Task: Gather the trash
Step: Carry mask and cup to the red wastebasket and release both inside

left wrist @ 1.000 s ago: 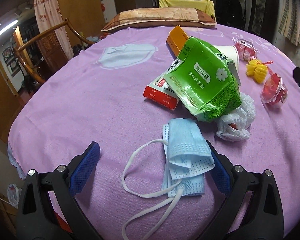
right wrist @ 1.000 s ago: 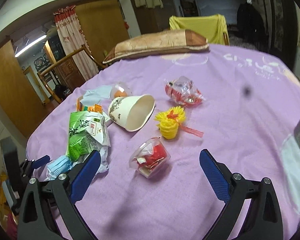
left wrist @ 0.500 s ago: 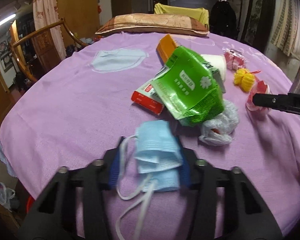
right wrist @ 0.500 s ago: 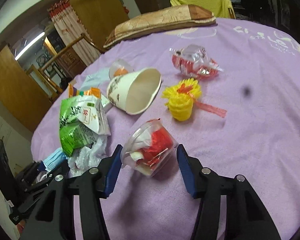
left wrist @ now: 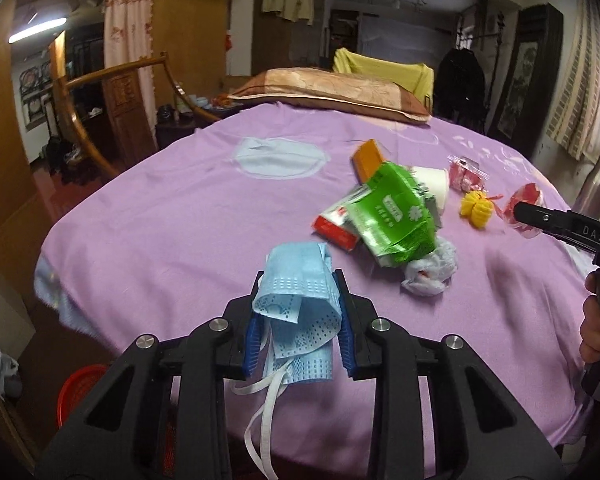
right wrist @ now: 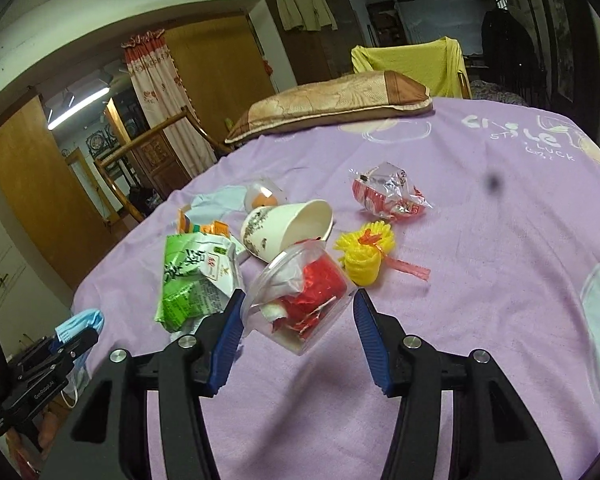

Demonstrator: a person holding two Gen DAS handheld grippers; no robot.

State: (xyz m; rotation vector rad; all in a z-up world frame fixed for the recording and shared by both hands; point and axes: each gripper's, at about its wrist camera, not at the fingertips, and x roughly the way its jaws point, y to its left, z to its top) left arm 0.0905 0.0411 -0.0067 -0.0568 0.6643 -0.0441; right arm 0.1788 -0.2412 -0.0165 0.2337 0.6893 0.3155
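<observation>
— Both claws have closed since a second ago; my left gripper (left wrist: 298, 322) pinches the blue face mask (left wrist: 298, 300), lifted off the purple bedspread (left wrist: 172, 216); my right gripper (right wrist: 298, 332) clamps the clear plastic cup (right wrist: 300, 296).

— Where next?

— Probably the red bin (left wrist: 80, 392); it sits low at near left, beyond the bed's edge, nearer my left hand.

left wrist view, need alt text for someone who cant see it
The left hand-held gripper is shut on a crumpled blue face mask, its white ear loops dangling, above a purple bedspread. Beyond lie a green snack bag, a red-and-white box and a white paper cup. The right hand-held gripper reaches in from the right edge at a clear cup of red scraps.
</observation>
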